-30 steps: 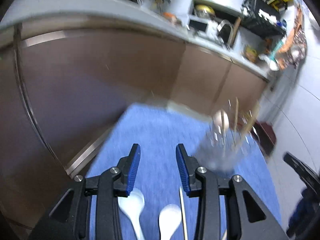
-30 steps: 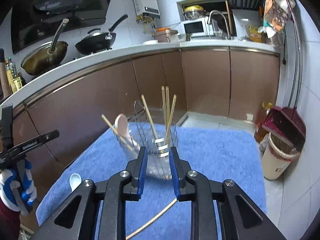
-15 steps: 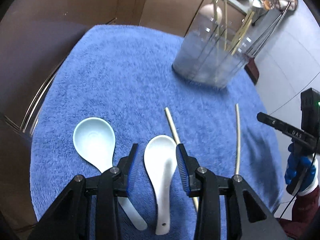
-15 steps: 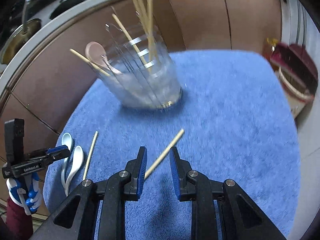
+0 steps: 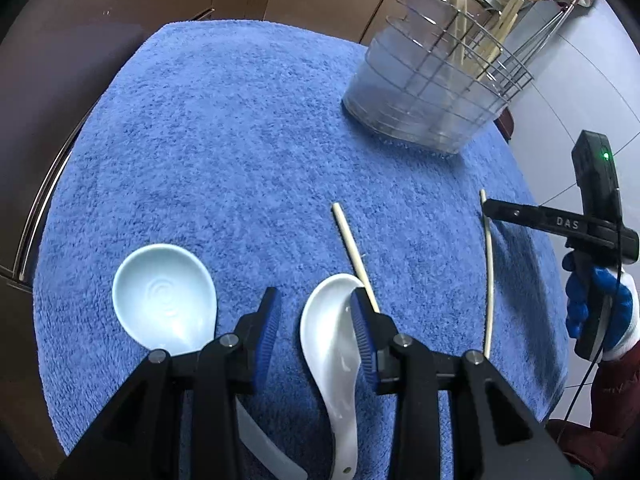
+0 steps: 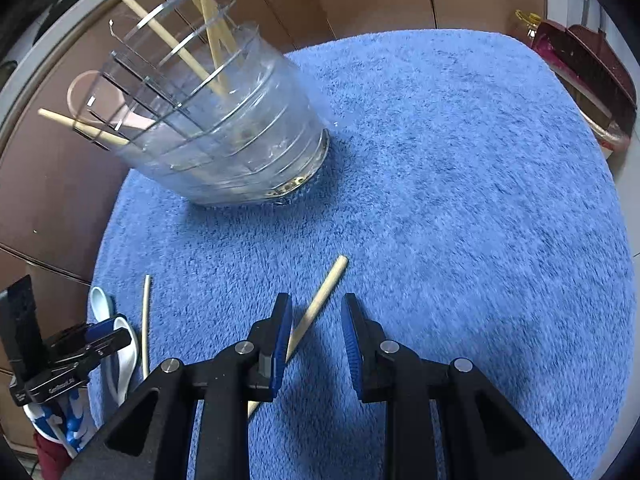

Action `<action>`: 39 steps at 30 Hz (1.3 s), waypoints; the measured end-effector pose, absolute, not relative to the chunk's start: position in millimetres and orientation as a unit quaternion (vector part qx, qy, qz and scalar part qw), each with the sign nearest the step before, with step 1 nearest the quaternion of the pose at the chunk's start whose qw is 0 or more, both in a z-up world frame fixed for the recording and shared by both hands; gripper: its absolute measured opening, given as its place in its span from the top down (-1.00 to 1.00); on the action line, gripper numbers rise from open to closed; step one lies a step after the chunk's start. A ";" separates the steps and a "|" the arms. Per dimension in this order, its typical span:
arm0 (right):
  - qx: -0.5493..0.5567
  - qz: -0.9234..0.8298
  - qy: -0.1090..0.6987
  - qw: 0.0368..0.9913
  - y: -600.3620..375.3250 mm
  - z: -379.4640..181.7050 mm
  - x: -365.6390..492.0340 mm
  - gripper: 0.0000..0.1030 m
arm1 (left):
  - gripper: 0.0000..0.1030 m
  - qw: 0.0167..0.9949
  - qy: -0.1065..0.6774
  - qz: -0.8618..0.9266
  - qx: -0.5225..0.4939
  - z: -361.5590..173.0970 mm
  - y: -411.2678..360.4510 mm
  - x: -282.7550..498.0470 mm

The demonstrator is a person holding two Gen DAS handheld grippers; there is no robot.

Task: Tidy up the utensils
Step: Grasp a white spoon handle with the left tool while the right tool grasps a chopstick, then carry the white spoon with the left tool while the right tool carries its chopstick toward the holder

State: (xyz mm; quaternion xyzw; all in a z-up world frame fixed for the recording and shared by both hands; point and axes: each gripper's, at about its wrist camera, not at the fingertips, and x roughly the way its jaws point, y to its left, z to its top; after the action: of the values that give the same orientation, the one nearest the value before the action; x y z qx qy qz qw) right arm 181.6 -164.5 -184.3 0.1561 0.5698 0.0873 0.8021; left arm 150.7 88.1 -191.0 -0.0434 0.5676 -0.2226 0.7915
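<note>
The right gripper hangs low over the blue towel, its jaws spread and nothing pinched; a bamboo chopstick lies flat between them, its long axis slanting from the left pad up toward the towel's far right, so the jaws cross it at an angle rather than squarely; the pads look clear of it. The left gripper is likewise parted, astride the bowl of the white ceramic spoon, whose handle runs back toward the towel's near edge; a pale blue spoon sits just left, a second chopstick just right. The utensil holder stands near the far edge; both grippers tilt steeply down.
</note>
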 end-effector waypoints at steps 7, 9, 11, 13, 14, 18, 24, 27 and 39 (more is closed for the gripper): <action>0.110 0.086 0.582 0.801 -148.8 -184.7 196.3 0.61 | 0.34 0.785 0.579 -0.218 -0.037 -192.6 76.3 159.1; 0.102 0.085 0.583 0.801 -149.2 -187.1 198.4 0.74 | 0.34 0.785 0.580 -0.215 -0.027 -192.1 71.6 158.5; 0.111 0.090 0.584 0.799 -152.7 -188.7 200.2 0.78 | 0.43 0.789 0.578 -0.209 -0.019 -191.9 68.2 156.4; 0.119 0.093 0.580 0.801 -156.1 -190.2 200.4 0.85 | 0.68 0.797 0.572 -0.196 -0.003 -192.3 64.7 154.3; 0.123 0.095 0.578 0.801 -159.9 -189.7 199.4 0.86 | 0.71 0.799 0.570 -0.192 -0.001 -193.8 60.5 154.2; 0.144 0.116 0.569 0.802 -174.8 -186.7 192.5 0.88 | 0.85 0.807 0.560 -0.186 -0.009 -192.1 60.6 150.4; 0.128 0.148 0.535 0.822 -186.3 -163.5 176.0 0.88 | 0.92 0.834 0.523 -0.177 -0.013 -175.5 64.7 137.5; 0.122 0.164 0.510 0.836 -188.4 -147.8 164.1 0.88 | 0.92 0.845 0.507 -0.172 -0.014 -170.2 64.5 131.8; 0.110 0.191 0.417 0.882 -188.6 -100.6 118.7 0.88 | 0.92 0.885 0.436 -0.163 -0.028 -122.1 68.1 97.4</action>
State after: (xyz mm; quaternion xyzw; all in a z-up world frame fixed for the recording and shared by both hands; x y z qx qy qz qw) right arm 118.7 -188.6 -100.6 0.1100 0.4168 0.1915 0.8818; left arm 97.4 68.1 -122.1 -0.0279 0.4360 -0.1629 0.8846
